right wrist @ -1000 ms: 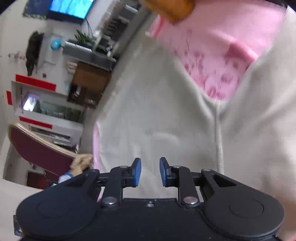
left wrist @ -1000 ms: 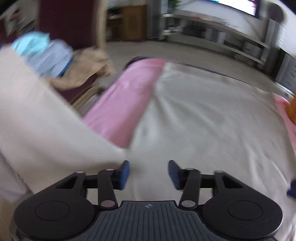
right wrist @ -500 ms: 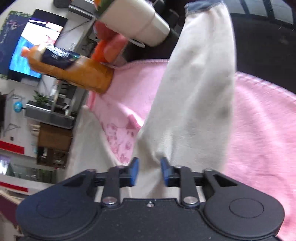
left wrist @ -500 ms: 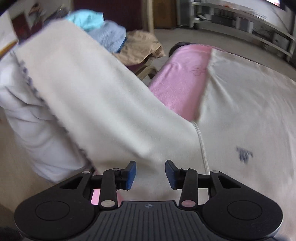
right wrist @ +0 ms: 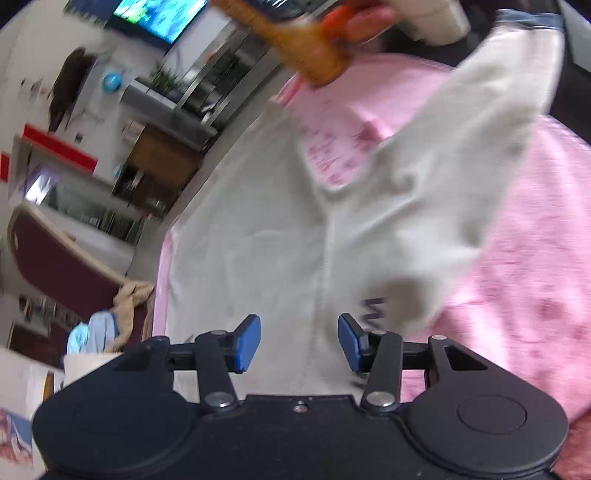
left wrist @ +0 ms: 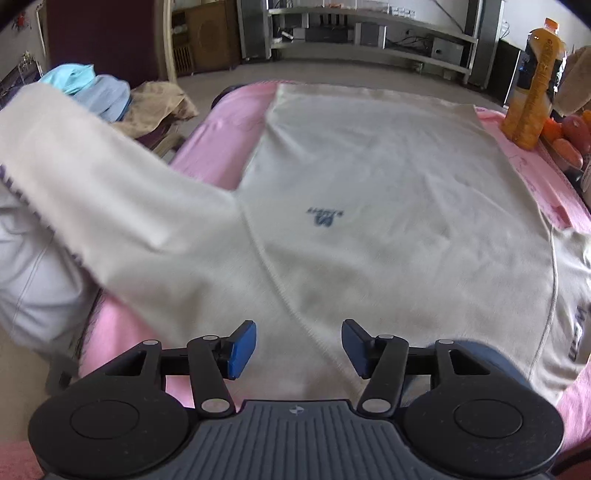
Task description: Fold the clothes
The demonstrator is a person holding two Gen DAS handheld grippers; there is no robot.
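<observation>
A cream long-sleeved sweatshirt [left wrist: 388, 192] with a small blue logo lies spread flat on a pink blanket [left wrist: 229, 122]. Its left sleeve [left wrist: 92, 192] stretches off the blanket's left edge. Its right sleeve [right wrist: 480, 158] lies out over the pink blanket [right wrist: 535, 258] in the right wrist view. My left gripper [left wrist: 298, 349] is open and empty just above the shoulder seam near the collar. My right gripper [right wrist: 298, 343] is open and empty over the right shoulder seam of the sweatshirt [right wrist: 258, 229].
An orange drink bottle [left wrist: 535, 81] and fruit [left wrist: 569, 136] stand at the blanket's far right. A pile of blue and tan clothes [left wrist: 122, 99] sits on a chair at the far left. Shelving [left wrist: 369, 33] lines the back wall.
Both grippers have opened wider and let go of the cloth. The sweatshirt, earlier pulled and shifting, now lies flat with both sleeves spread out. Both cameras have drawn back toward the collar.
</observation>
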